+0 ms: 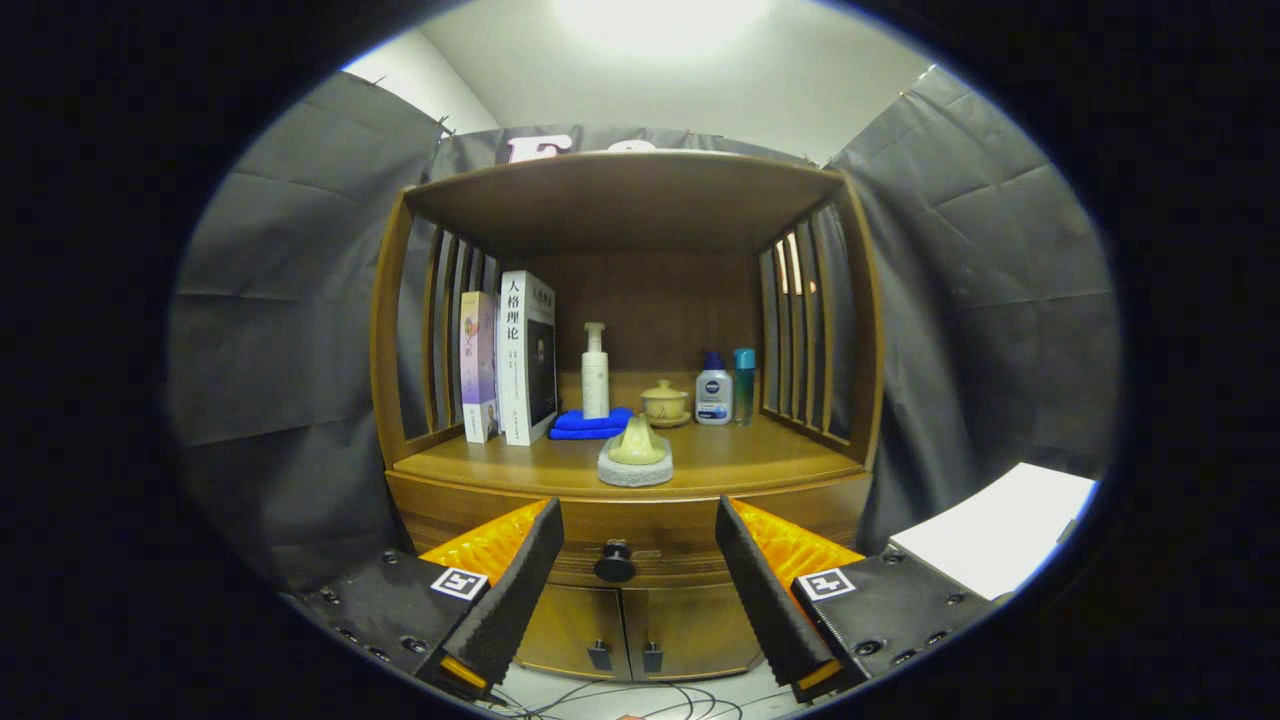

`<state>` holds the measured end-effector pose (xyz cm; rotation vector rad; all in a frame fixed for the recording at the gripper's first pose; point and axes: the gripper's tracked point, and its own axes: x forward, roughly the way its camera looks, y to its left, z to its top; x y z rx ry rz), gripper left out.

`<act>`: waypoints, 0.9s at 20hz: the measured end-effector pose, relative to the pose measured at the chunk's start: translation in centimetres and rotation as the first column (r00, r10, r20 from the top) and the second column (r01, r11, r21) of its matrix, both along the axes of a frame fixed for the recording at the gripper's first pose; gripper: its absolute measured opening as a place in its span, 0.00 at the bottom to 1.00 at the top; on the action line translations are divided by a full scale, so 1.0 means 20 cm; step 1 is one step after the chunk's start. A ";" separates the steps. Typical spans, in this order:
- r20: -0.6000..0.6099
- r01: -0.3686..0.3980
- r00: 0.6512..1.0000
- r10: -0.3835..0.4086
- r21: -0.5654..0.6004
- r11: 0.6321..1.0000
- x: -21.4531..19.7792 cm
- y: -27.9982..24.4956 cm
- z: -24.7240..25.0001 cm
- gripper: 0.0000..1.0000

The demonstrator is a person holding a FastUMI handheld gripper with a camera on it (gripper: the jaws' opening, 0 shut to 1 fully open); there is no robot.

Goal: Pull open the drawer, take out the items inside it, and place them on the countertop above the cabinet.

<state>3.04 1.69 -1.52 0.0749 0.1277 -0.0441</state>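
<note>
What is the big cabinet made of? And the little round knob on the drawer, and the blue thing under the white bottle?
The cabinet looks like brown wood with a smooth, slightly shiny finish; grain lines show. The knob looks dark and glossy, maybe metal or plastic; it's hard to tell. The blue thing looks like soft folded cloth with a fuzzy surface. The tongs are open, with the knob between them, further ahead.
</note>
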 end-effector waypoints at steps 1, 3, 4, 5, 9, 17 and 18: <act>-0.006 0.002 1.000 -0.002 0.003 1.000 -0.04 0.00 0.02 0.97; -0.009 0.003 1.000 -0.003 -0.006 1.000 -0.12 0.00 0.05 0.97; -0.012 0.006 1.000 -0.006 -0.015 1.000 -0.15 -0.01 0.06 0.97; -0.013 0.003 1.000 -0.004 -0.020 1.000 -0.19 0.00 0.07 0.97; 0.011 0.001 1.000 -0.001 -0.011 1.000 -0.28 0.01 0.11 0.97; 0.033 -0.024 0.999 0.025 -0.013 1.000 -0.37 0.05 0.12 0.97; 0.037 -0.028 0.999 0.029 -0.009 1.000 -0.37 0.06 0.13 0.97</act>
